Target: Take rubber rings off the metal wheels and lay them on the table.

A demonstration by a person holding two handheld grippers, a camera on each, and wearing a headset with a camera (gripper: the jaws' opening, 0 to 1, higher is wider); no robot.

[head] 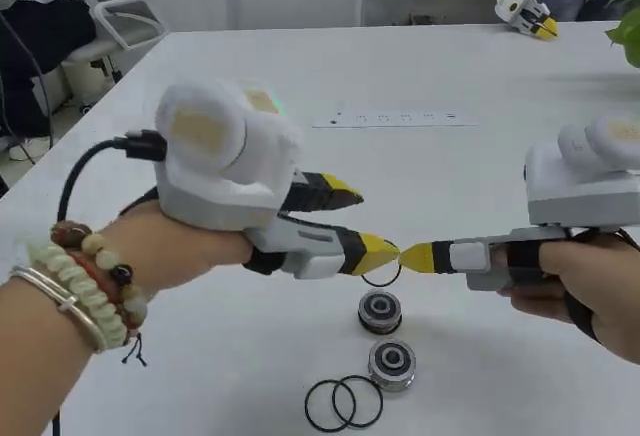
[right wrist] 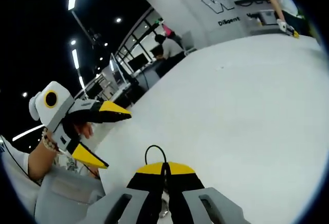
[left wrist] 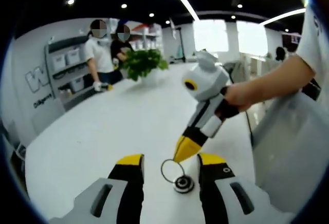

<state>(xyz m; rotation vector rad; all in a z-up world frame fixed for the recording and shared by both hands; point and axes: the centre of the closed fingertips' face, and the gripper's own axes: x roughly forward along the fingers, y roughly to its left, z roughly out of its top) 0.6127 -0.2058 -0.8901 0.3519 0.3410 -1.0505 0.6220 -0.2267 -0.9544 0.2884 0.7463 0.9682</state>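
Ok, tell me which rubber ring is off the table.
The ring pinched in the shut jaws of the right gripper, by the far wheel; the other two rings lie overlapping on the table.

Your headset camera sits above your hands and looks forward and down, close over the near part of the white surface (head: 480, 76). The left gripper (head: 365, 224) is at centre left and the right gripper (head: 410, 256) at centre right. The left gripper view rides low and looks out along its own fingers (left wrist: 128, 165), facing the right gripper at close range. The right gripper view looks back the opposite way and has the left gripper at its lower left. The head view and the left gripper view share the metal wheel (head: 380, 311) below the meeting tips.
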